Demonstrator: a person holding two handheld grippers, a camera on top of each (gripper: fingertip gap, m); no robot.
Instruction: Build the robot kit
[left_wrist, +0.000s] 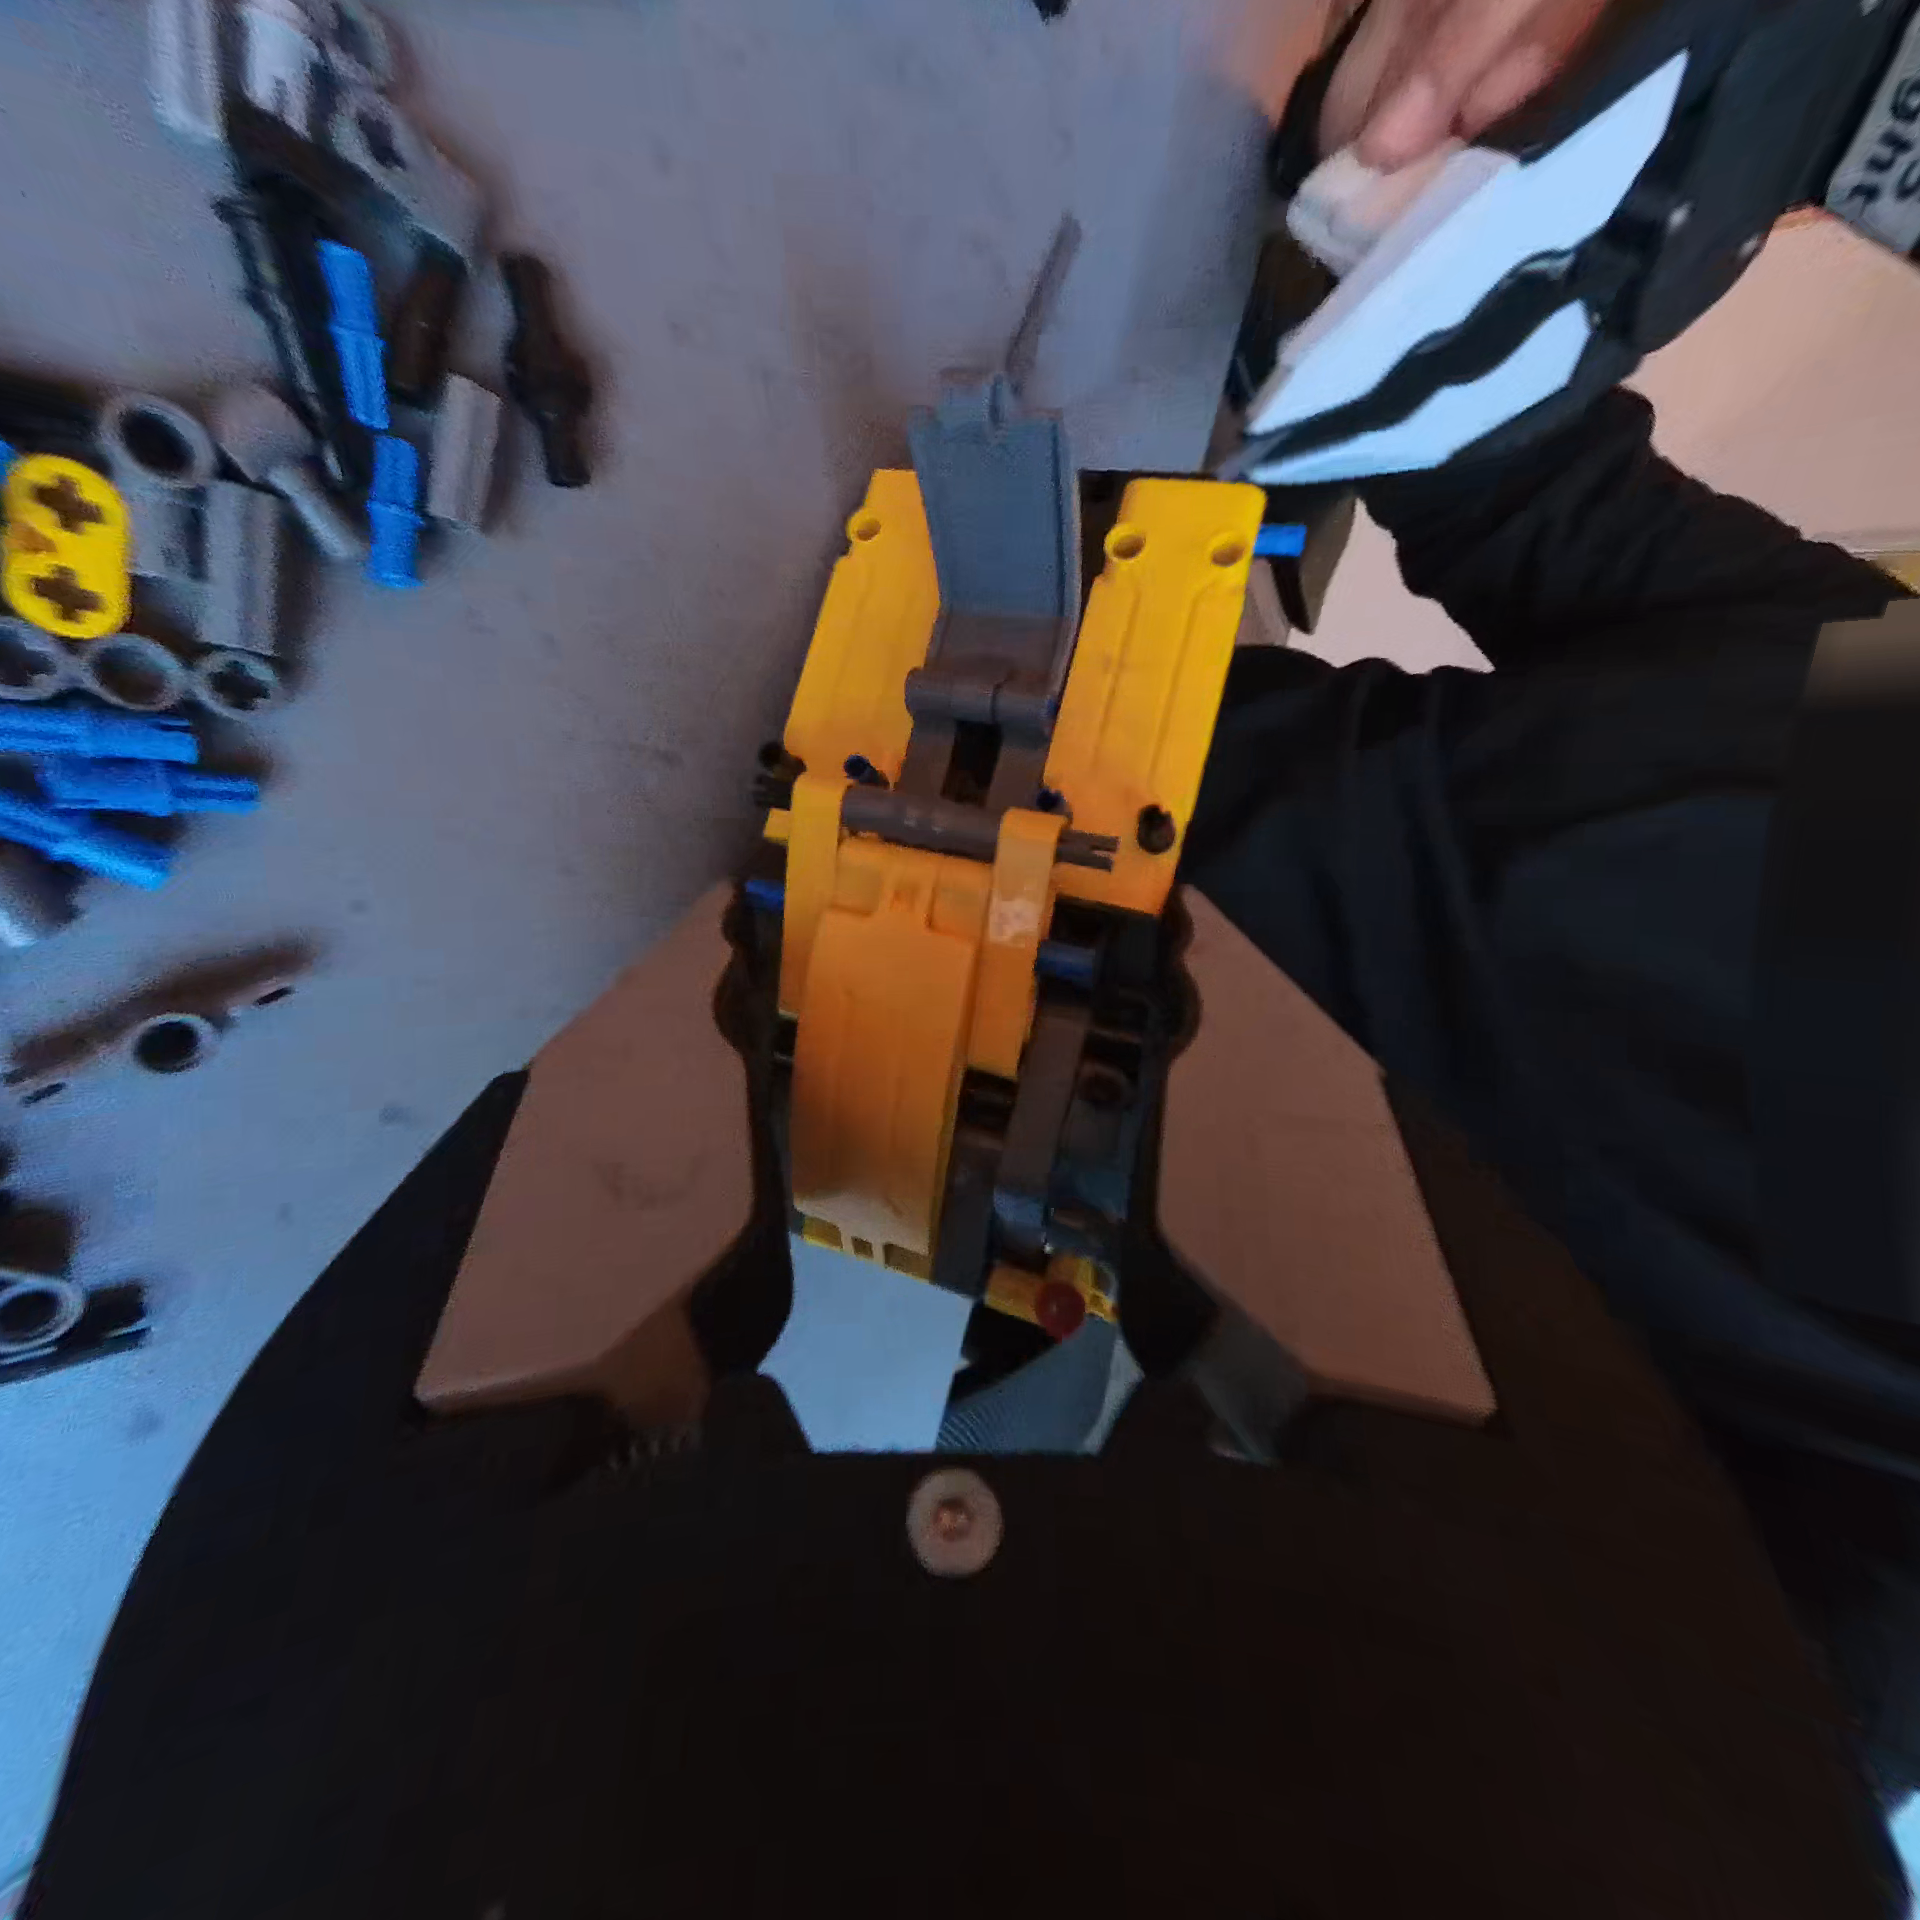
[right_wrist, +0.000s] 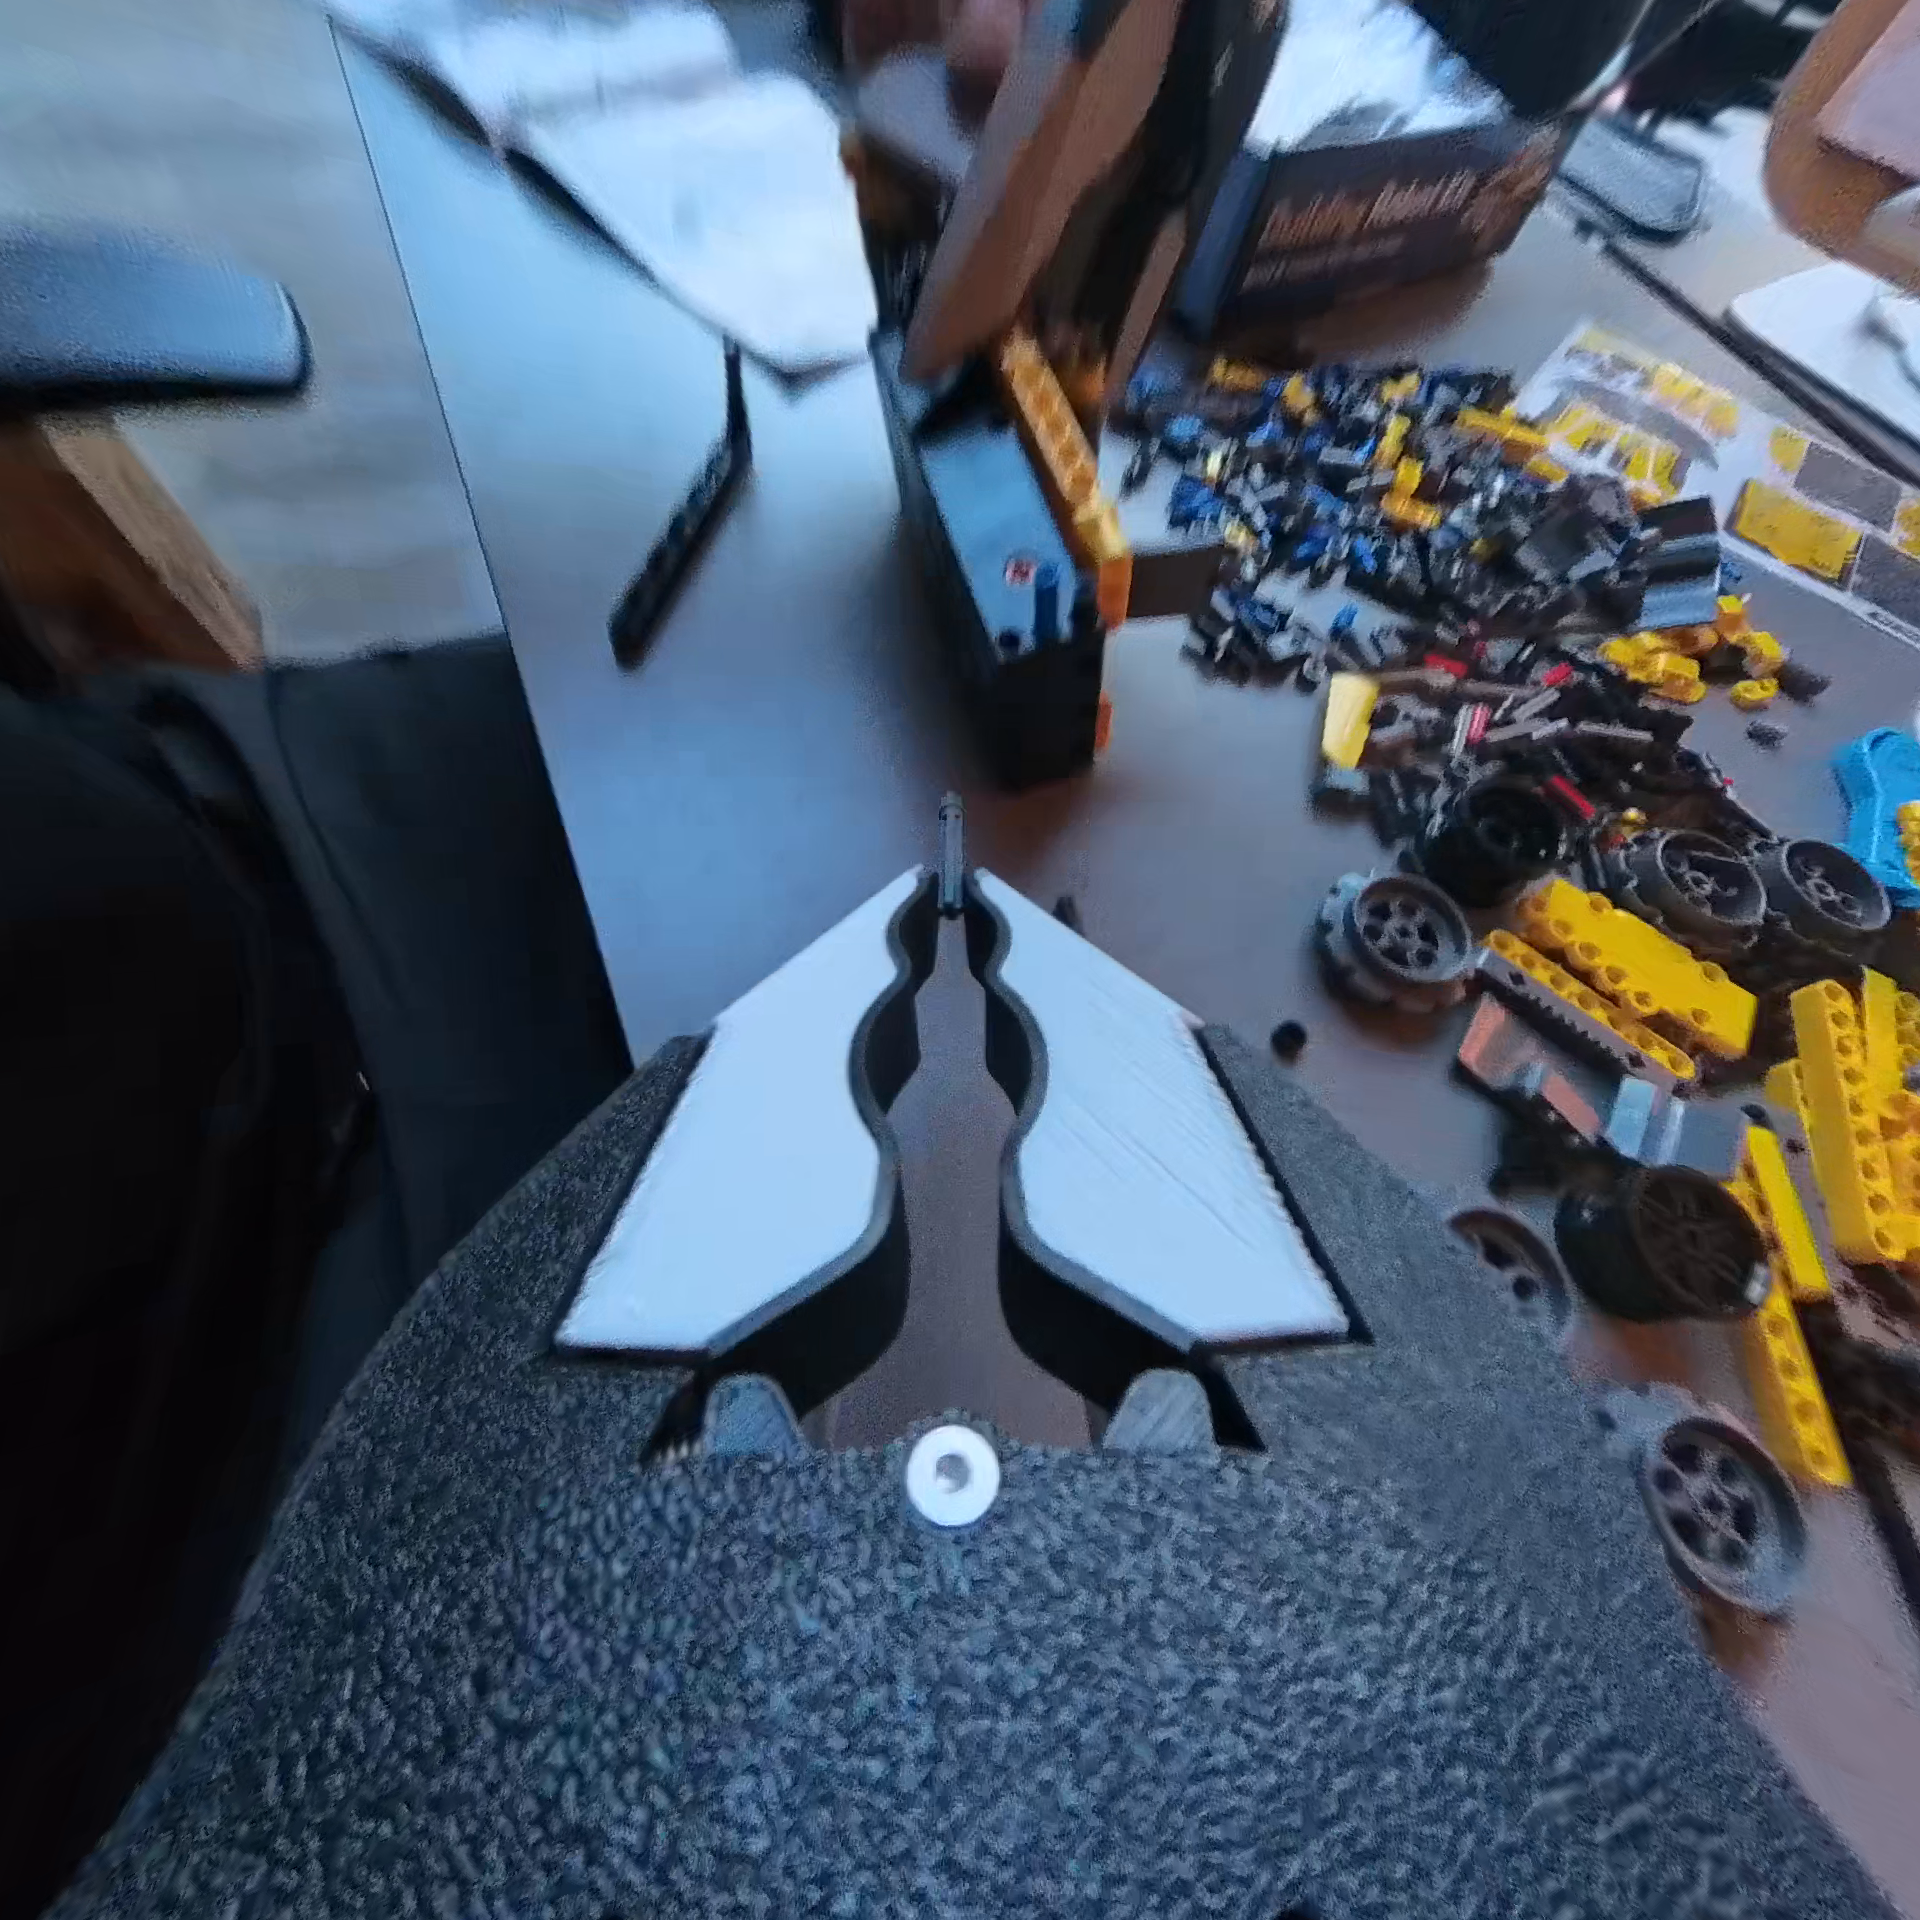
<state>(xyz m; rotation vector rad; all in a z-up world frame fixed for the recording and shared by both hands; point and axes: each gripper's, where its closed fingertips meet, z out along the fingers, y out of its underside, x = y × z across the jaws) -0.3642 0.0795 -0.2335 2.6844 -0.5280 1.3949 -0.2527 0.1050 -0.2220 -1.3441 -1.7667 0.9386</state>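
Observation:
My left gripper (left_wrist: 956, 935) has tan fingers (left_wrist: 623, 1143) and is shut on a yellow, grey and black brick-built model (left_wrist: 1143, 665), held above the grey table (left_wrist: 727, 260). A grey curved panel (left_wrist: 997, 520) sticks out of the model's far end. My right gripper (right_wrist: 949, 894) has white fingers (right_wrist: 769, 1143) and is shut on a thin dark pin (right_wrist: 950, 831) at its tips. It also shows in the left wrist view (left_wrist: 1455, 270), held by a hand, close to the model's far right corner. The model (right_wrist: 1049, 447) shows ahead in the right wrist view.
Loose blue pins (left_wrist: 94, 790), a yellow connector (left_wrist: 64, 545) and grey connectors lie left of the model. A big pile of small parts (right_wrist: 1403, 499), black wheels (right_wrist: 1397, 935) and yellow beams (right_wrist: 1631, 966) covers the right. A dark box (right_wrist: 1371, 229) stands behind. A black strip (right_wrist: 686, 530) lies near the table's left edge. Left tips to right tips: about 12 cm.

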